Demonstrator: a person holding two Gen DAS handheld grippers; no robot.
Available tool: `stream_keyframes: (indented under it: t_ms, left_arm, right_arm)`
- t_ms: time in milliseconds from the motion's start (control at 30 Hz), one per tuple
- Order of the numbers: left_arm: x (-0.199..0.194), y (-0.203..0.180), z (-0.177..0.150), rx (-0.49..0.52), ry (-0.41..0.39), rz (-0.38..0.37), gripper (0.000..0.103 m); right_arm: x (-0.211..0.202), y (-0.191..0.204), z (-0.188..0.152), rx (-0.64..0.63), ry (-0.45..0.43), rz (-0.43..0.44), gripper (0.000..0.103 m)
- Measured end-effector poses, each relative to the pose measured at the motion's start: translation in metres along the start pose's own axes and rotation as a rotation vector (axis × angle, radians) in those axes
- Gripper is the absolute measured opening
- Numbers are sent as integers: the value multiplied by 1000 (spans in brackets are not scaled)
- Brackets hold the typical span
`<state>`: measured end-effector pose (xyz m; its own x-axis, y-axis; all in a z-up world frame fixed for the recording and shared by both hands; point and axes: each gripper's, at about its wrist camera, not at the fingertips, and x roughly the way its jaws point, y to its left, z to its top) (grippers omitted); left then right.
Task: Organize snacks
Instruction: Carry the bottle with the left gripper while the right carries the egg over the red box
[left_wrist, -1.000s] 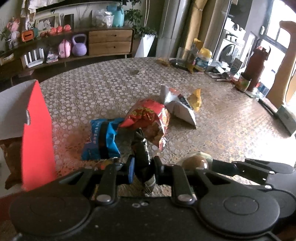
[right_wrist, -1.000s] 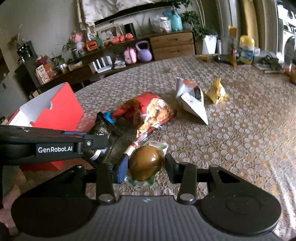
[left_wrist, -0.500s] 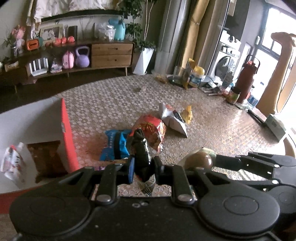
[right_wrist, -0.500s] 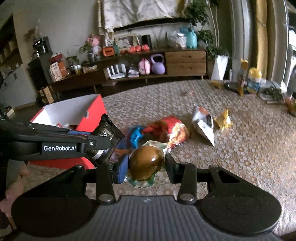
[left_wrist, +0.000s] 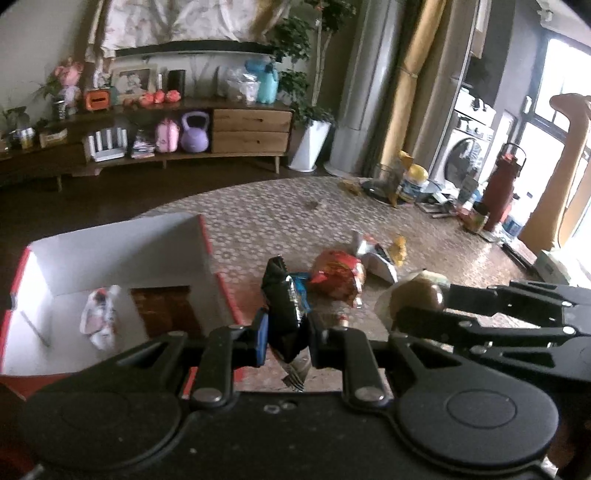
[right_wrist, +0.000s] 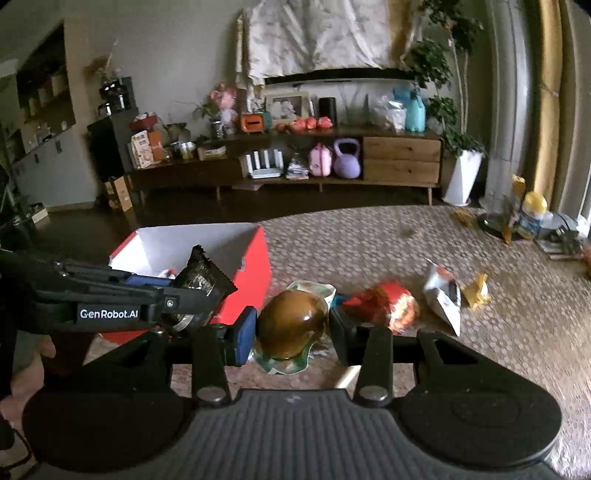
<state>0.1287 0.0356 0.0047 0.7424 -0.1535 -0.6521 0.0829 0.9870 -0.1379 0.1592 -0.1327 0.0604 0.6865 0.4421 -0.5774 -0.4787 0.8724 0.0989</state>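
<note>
So the box (left_wrist: 207, 236) sits at the left on the table (left_wrist: 277, 218), two packets (left_wrist: 99, 317) inside it. Right of it lie a few snack bags (left_wrist: 338, 275) in a loose row. A sideboard (right_wrist: 400, 158) stands behind, across the floor.

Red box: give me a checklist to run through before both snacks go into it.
1. Left hand-held gripper closed on the dark snack packet: ok.
2. Right hand-held gripper closed on the brown round snack: ok.
3. Red box open at the top: ok.
4. Free floor space in the box beside the white packet and the brown packet: ok.
5. Either snack directly over the box opening: cannot tell.
6. Snacks left on the table, among them the red bag: not ok, more to collect.
</note>
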Motion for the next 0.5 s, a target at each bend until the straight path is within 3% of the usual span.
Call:
stream_keyframes:
  t_ms: [500]
  left_arm:
    - [-34,80,2,-59,-32,113,18]
  right_arm:
    - [35,70,27,-67,6,82,42]
